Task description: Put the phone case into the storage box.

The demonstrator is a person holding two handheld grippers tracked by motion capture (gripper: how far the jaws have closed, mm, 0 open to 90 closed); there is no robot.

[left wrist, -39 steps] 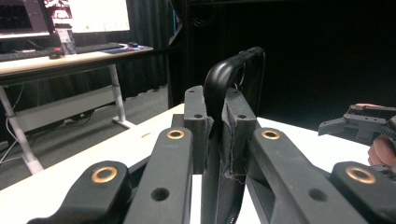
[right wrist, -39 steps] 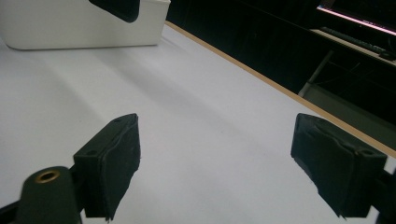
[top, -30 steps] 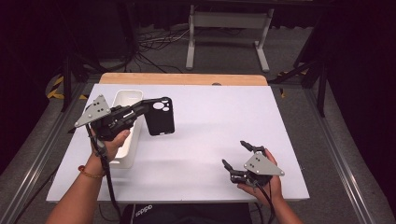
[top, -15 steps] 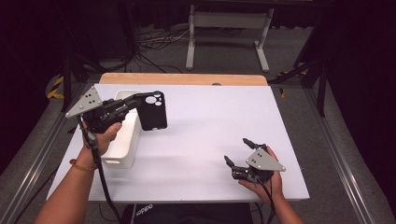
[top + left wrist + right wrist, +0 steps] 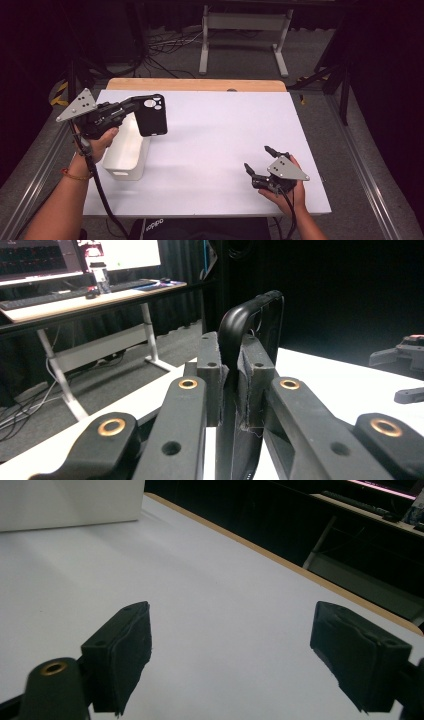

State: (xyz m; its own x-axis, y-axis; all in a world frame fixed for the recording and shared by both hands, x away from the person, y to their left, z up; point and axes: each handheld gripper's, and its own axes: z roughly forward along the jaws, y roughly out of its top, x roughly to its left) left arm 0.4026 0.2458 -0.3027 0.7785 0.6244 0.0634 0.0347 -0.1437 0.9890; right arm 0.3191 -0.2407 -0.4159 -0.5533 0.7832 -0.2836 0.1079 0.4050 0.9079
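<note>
Ideally the left gripper (image 5: 134, 106), clamped on the black phone case (image 5: 151, 115) above the white bin (image 5: 125, 155), keeps it upright and lowers slowly, while the right gripper (image 5: 260, 167) rests apart, well away.

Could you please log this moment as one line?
left claw: shut on black plastic phone case | case: above white rectangular bin | right claw: open, empty

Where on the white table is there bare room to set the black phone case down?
The broad middle of the table is bare, from the white bin across to the right gripper, and back to the wooden far edge. The left side is crowded: the left gripper holds the phone case above the bin.
</note>
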